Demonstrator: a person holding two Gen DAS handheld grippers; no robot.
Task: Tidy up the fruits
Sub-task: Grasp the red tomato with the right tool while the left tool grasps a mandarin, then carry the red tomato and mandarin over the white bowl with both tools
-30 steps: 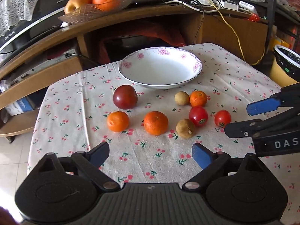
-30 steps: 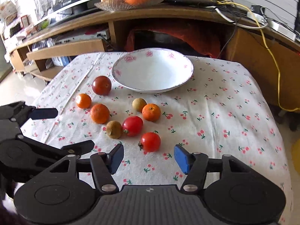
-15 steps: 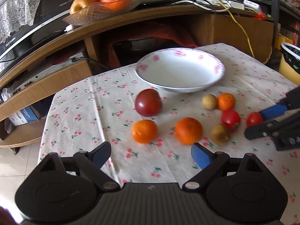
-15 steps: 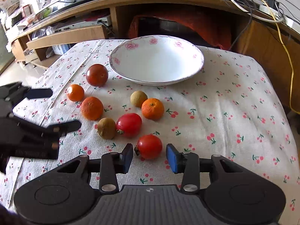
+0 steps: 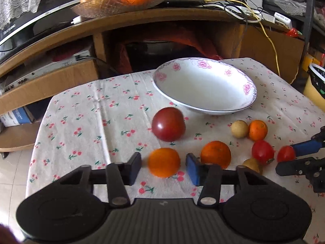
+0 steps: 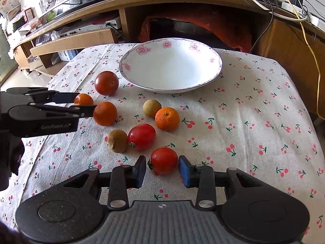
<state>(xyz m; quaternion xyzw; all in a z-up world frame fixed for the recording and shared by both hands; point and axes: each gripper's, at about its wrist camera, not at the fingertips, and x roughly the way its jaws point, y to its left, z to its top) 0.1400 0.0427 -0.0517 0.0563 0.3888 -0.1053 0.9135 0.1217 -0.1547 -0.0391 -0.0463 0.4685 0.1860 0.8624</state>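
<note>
A white floral bowl [image 5: 205, 89] [image 6: 170, 67] stands empty at the back of the cloth-covered table. In front of it lie several fruits. My left gripper [image 5: 164, 165] is open around a small orange [image 5: 164, 162], gaps showing on both sides. My right gripper [image 6: 162, 169] is open around a small red tomato [image 6: 164, 159], its pads close to the fruit. Other fruits: a dark red tomato [image 5: 168, 124], a bigger orange [image 5: 215, 154], a mandarin [image 6: 167, 118], a red tomato [image 6: 141, 136], a kiwi [image 6: 117, 140], a pale round fruit [image 6: 152, 108].
A wooden TV stand [image 5: 142, 18] rises behind the table, with a glass dish of oranges [image 5: 121, 0] on top and cables [image 5: 254, 14]. The table's left edge [image 5: 38, 142] drops to a tiled floor. A bin [image 5: 316, 85] stands at the right.
Both grippers moved forward and down, narrowing their jaws. The left came round the small orange, the right stayed round the small red tomato.
</note>
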